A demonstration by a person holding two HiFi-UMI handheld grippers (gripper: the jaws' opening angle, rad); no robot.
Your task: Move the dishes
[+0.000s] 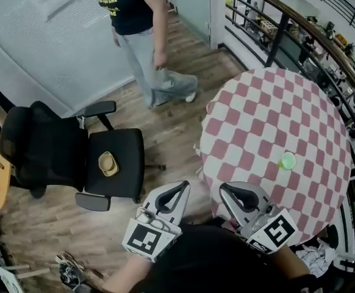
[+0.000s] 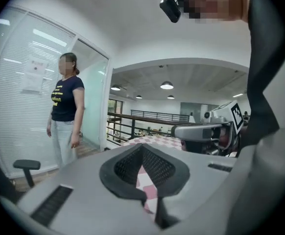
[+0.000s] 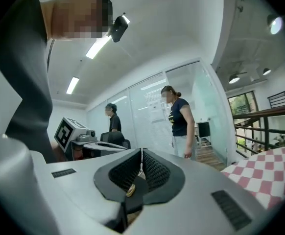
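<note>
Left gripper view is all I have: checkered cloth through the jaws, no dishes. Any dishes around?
Observer: Yes. The head view shows a small green dish on the checkered table, toward its near right side.
Operator: Only that one?
Observer: No. A tan dish sits on the seat of the black office chair, left of the table.
Operator: Is the right gripper carrying anything?
Observer: No. In its own view the right gripper has its jaws together with nothing clamped between them.
</note>
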